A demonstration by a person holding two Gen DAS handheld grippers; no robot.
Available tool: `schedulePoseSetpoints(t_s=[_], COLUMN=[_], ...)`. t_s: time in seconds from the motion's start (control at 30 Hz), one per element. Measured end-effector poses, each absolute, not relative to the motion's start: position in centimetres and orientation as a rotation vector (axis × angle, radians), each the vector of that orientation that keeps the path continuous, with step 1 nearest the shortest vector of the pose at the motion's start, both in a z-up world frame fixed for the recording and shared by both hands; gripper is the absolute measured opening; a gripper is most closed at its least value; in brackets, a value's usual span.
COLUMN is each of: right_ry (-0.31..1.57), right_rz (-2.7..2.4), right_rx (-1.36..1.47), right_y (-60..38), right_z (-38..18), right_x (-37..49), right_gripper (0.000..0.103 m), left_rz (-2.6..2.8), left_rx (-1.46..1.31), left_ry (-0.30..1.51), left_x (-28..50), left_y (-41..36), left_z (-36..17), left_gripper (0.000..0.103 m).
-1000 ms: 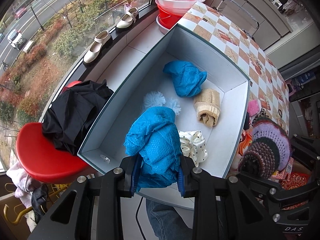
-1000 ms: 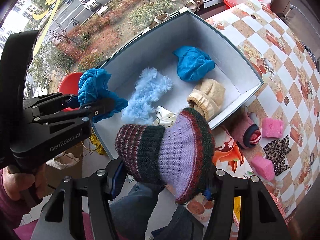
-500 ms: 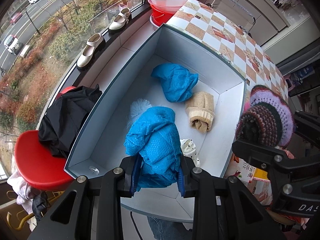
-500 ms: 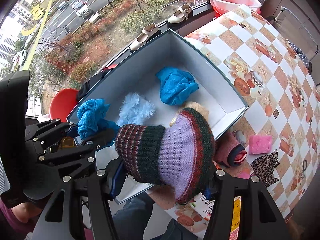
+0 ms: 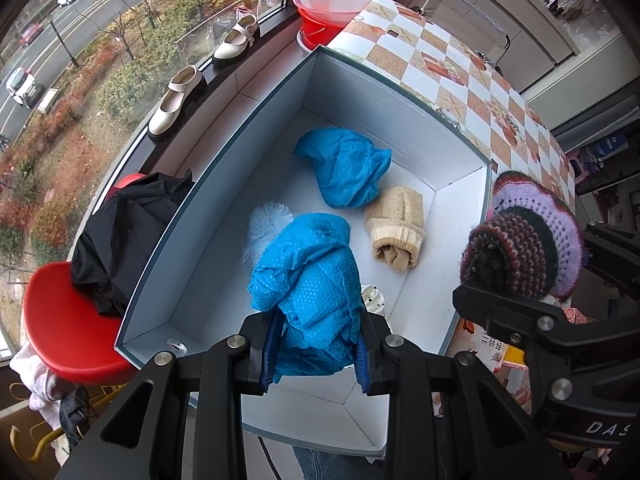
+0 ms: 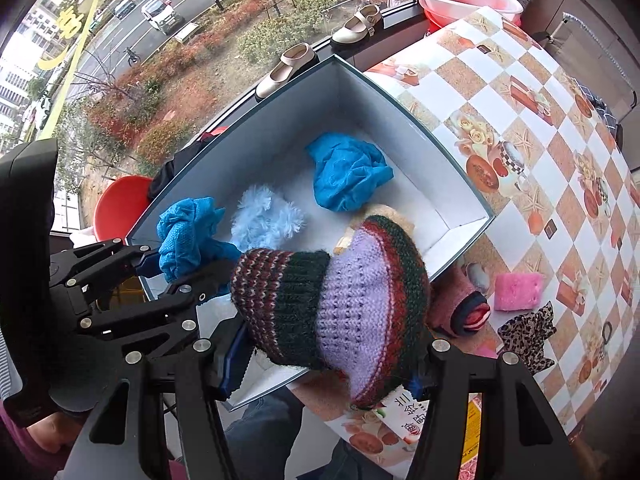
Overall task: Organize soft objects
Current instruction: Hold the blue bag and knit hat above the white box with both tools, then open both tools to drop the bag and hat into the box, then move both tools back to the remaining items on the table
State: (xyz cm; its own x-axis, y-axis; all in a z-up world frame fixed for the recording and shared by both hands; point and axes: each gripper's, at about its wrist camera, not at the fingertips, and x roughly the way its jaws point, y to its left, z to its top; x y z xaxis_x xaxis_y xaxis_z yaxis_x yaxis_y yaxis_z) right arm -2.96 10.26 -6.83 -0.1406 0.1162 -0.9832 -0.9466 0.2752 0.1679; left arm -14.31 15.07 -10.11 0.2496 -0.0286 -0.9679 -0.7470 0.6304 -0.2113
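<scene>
My left gripper [image 5: 316,364] is shut on a crumpled blue cloth [image 5: 308,280] and holds it above the near end of the grey open box [image 5: 384,96]. My right gripper [image 6: 324,376] is shut on a striped purple knit hat [image 6: 344,300], held over the box's near right rim; the hat also shows in the left wrist view [image 5: 528,240]. Inside the box lie another blue cloth [image 5: 344,172], a beige rolled knit [image 5: 396,232], a pale blue fluffy piece [image 6: 264,220] and a white dotted cloth [image 5: 372,300].
On the checkered tablecloth [image 6: 520,128] right of the box lie a pink-and-navy knit [image 6: 464,304], a pink sponge [image 6: 518,290] and a leopard scrunchie [image 6: 528,332]. A red stool [image 5: 64,332] with black clothing [image 5: 120,236] stands left. Shoes [image 5: 176,100] sit on the sill; red basins [image 5: 336,4] beyond.
My right gripper has carried the knit hat up and toward the box, now beside my left gripper. My left gripper keeps the blue cloth and has risen slightly over the box.
</scene>
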Motion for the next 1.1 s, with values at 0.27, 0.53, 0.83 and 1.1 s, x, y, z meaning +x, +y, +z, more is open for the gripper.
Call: schedulePoseSetpoints(t_s=[0.27, 0.53, 0.83, 1.1], right_ry=[1.391, 1.398, 1.425, 1.517], right_rz=[1.124, 1.126, 1.106, 1.085], right_rx=[-0.826, -0.798, -0.738, -0.563], right_y=[10.7, 11.0, 11.0, 9.2], right_z=[-7.3, -7.2, -7.0, -4.9], right_x=[-2.3, -1.8, -0.6, 1.9], right_gripper=[0.061, 0.061, 0.102, 0.102], left_rz=[0.556, 0.529, 0.473, 0.484], left_rx=[-0.763, -0.758, -0.731, -0.744], left_ry=[1.264, 1.270, 1.293, 1.144], left_x=[-13.9, -13.3, -12.4, -12.3], left_y=[15.3, 15.4, 14.4, 15.2], left_z=[-10.6, -10.6, -11.4, -8.8], left_gripper=[0.033, 0.037, 0.090, 0.100])
